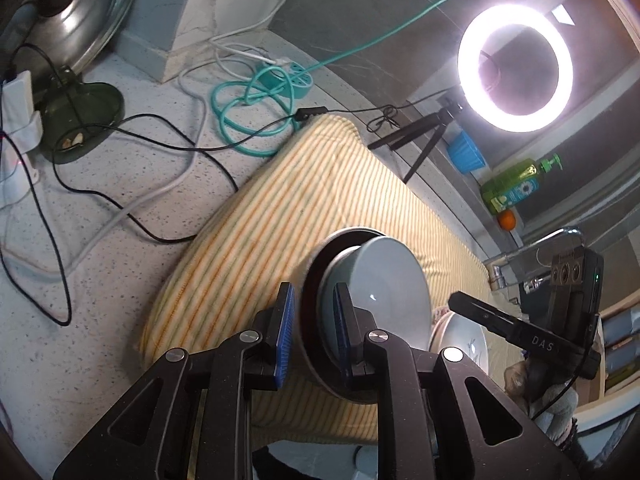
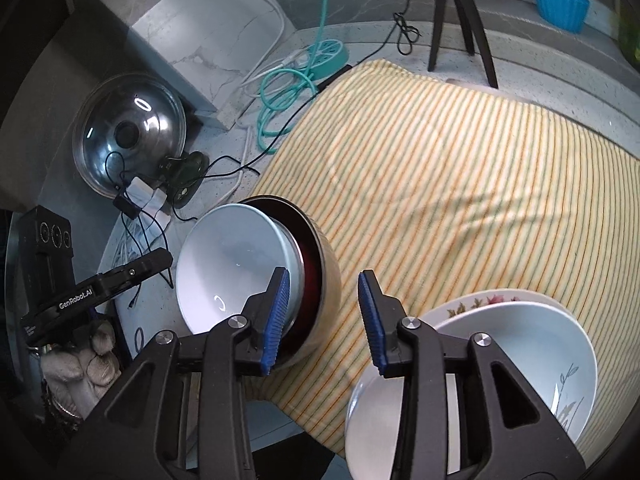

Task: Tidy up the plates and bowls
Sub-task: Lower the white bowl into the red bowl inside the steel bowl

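My left gripper (image 1: 312, 332) is shut on the rims of two nested bowls: a pale grey-blue bowl (image 1: 384, 292) inside a dark red-lined bowl (image 1: 316, 280), held tilted on their side above the striped yellow cloth (image 1: 280, 208). In the right wrist view the same pale bowl (image 2: 228, 268) and dark bowl (image 2: 316, 264) hang just left of my right gripper (image 2: 322, 320), which is open and empty; its left finger is close to the bowls. A white bowl with a leaf print (image 2: 500, 360) sits in a flowered plate (image 2: 496, 298) at lower right.
A steel pot lid (image 2: 128, 136) leans on the wall at the left. Cables and a teal power strip (image 1: 288, 76) lie on the speckled counter. A ring light (image 1: 516, 68) on a tripod, a blue cup (image 1: 466, 152), a green soap bottle (image 1: 516, 184) and a tap stand at the right.
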Demonstrator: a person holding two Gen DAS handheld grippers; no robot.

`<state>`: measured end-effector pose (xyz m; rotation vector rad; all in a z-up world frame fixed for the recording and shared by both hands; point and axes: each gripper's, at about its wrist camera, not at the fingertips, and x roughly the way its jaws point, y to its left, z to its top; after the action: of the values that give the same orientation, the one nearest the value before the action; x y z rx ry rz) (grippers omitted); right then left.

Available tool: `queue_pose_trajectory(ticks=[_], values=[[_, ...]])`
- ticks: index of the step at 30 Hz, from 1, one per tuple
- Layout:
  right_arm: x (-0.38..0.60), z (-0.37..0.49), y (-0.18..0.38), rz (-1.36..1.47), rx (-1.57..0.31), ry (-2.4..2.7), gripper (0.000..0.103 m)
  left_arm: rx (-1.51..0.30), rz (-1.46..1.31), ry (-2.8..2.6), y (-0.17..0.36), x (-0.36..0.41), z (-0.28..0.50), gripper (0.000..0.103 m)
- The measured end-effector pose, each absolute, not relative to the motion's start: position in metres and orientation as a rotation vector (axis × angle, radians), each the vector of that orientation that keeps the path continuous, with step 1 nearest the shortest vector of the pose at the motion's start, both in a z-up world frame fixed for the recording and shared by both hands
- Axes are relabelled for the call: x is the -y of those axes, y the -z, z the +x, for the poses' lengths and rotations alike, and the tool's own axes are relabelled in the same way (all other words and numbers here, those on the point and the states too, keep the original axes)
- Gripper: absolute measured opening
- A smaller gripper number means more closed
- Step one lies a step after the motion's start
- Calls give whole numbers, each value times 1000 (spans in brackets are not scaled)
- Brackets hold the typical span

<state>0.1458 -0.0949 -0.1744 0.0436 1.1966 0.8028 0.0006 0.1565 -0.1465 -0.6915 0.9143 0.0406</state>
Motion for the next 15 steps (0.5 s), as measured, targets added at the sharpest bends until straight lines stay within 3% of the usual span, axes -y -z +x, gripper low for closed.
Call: queue_pose_trajectory(ticks=[15], values=[[97,146,193,103,-1251,-806,37,-958,-741,-31,172,-158,1,16]])
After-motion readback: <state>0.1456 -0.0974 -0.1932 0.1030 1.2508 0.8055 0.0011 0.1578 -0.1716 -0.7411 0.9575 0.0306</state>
